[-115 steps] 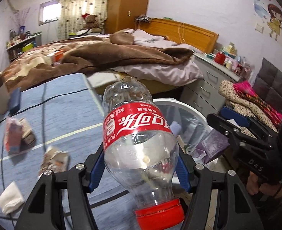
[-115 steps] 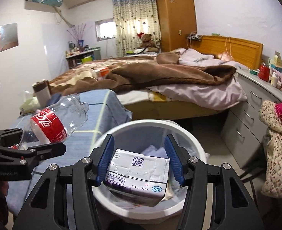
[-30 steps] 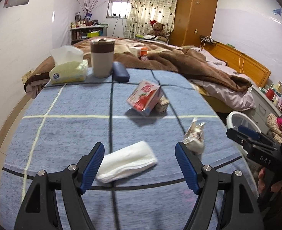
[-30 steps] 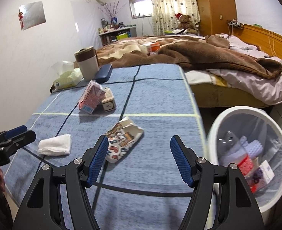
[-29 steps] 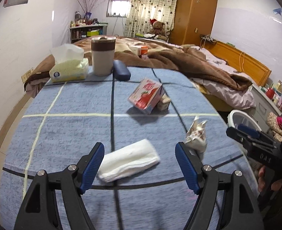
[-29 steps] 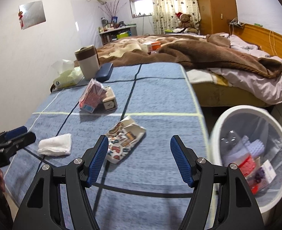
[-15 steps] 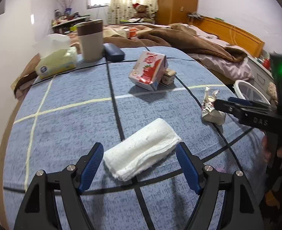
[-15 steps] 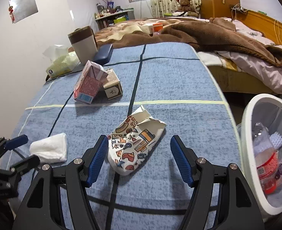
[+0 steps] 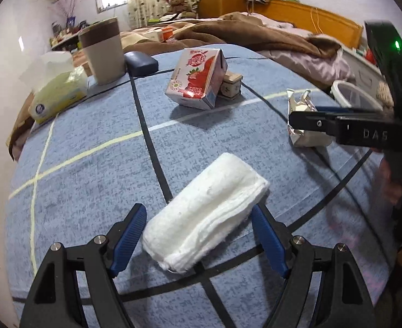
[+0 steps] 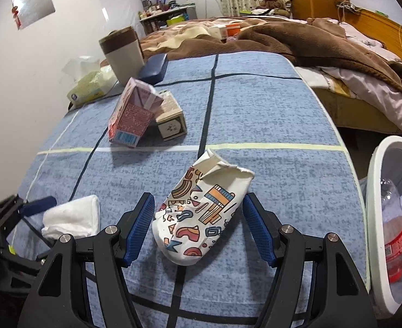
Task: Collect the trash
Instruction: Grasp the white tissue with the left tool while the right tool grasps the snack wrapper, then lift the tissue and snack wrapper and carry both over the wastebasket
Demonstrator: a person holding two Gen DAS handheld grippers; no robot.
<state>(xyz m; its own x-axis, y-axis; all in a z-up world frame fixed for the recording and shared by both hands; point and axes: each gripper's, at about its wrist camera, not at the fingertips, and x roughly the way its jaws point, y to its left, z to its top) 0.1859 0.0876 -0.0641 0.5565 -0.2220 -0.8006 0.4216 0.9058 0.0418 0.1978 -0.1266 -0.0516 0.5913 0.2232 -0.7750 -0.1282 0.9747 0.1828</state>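
Left gripper (image 9: 198, 235): jaws stand open and have just been widening, with the folded white tissue (image 9: 206, 213) between them but untouched; a gap shows at the left pad, while the right pad sits just beside the tissue's far corner. The tissue lies flat on the bench (image 9: 91, 191) near its front edge, its long axis running diagonally across the jaw line, from near left to far right. A squeeze as posed would, in my judgement, catch it skewed; a roll of the wrist would square the pads to its long sides.

Right gripper (image 10: 198, 232): jaws open, straddling the crushed patterned paper cup (image 10: 201, 216) without contact. The cup lies on its side towards the bench's right edge, torn mouth pointing away, long axis roughly along the gripper's pointing line, which favours a grip across its flattened width.

Each hand is nearest its own item. Both grippers point steeply down at the bench.

Further back sit the pink milk carton (image 10: 131, 120) and a small box (image 10: 170, 125) touching it. The white bin (image 10: 384, 218) stands off the right edge.
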